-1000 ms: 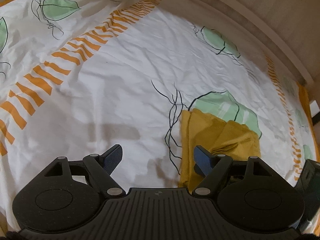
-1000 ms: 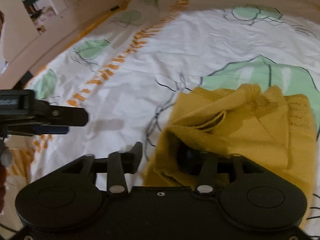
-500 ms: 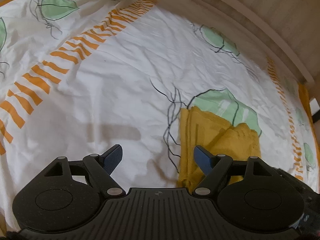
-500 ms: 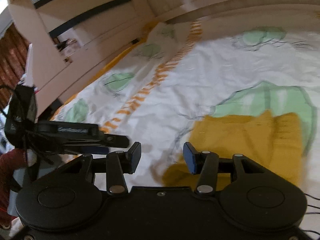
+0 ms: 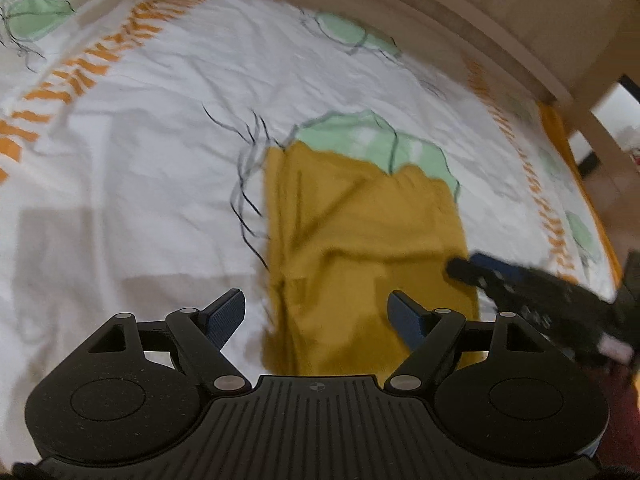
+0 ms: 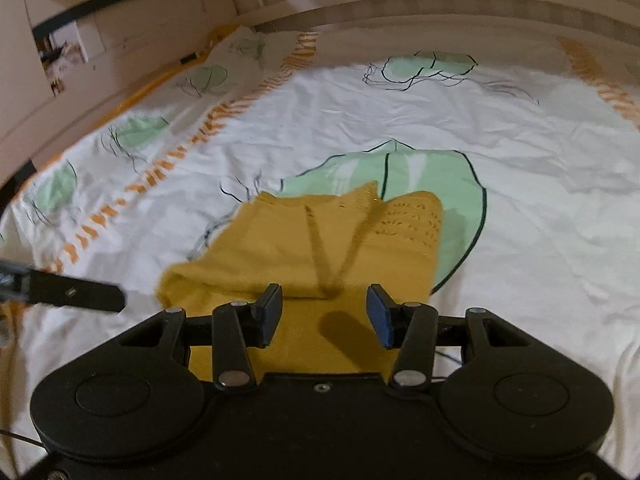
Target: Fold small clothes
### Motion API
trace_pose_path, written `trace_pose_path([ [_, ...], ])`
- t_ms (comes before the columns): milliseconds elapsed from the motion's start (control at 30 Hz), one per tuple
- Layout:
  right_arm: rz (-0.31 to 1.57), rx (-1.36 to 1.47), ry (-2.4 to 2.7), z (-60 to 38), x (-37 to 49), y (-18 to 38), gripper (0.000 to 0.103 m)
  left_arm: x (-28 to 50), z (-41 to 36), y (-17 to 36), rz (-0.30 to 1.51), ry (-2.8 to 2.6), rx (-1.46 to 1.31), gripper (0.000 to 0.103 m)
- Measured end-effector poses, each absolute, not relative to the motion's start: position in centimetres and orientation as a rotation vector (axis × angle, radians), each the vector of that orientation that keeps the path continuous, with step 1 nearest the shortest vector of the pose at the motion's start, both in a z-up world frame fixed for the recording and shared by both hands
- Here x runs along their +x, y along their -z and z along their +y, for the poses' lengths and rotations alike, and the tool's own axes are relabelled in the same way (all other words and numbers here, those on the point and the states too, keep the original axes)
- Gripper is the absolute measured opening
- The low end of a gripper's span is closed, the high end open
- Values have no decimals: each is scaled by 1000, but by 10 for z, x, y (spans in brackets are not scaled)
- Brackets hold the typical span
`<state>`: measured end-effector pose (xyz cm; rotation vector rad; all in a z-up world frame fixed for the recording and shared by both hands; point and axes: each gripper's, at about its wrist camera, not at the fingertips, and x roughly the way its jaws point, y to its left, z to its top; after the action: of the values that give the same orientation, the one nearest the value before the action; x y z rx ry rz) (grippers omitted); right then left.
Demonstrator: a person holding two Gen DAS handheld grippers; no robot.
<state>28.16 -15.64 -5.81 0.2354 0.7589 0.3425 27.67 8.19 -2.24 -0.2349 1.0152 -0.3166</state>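
- Black plastic, blue-padded: my left gripper (image 5: 316,314) hovers with its jaws spread wide and nothing between the pads; its right finger (image 5: 404,316) hangs over the near edge of the garment, its left one over bare sheet.
- My right gripper (image 6: 324,312) is also parted, about half as wide, empty, low over the near part of the same cloth and casting a dark shadow on it.
- In the left wrist view that right gripper (image 5: 476,268) reaches in from four o'clock, its tip at the garment's right edge; whether it touches I cannot tell.
- In the right wrist view the left one comes in from nine o'clock, just beside the cloth's left corner.
- Folded mustard-yellow knitted garment (image 6: 320,236) lies flat at twelve o'clock from both grippers, its openwork layer at the far right corner.
- Beneath it spreads the white crumpled bedsheet with green leaf shapes and orange dashes (image 5: 140,168), one green leaf showing past the garment's far edge.
- Farthest, a pale wooden bed frame (image 6: 440,4) runs along the top.
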Motion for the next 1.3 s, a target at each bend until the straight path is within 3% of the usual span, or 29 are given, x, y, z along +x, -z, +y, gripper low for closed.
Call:
trace_pose_path([
  [267, 771, 49, -361, -144, 295, 73, 56, 284, 74, 69, 1203, 294, -88, 76],
  [433, 766, -25, -392, -130, 320, 74, 56, 283, 78, 74, 1214, 311, -76, 75],
  [733, 739, 178, -400, -126, 379, 66, 56, 283, 75, 75, 1220, 324, -37, 75],
  [1033, 727, 166, -361, -156, 345, 55, 56, 285, 76, 75, 1223, 324, -41, 75],
  [1300, 772, -90, -387, -143, 320, 68, 56, 283, 74, 75, 1222, 320, -34, 75],
])
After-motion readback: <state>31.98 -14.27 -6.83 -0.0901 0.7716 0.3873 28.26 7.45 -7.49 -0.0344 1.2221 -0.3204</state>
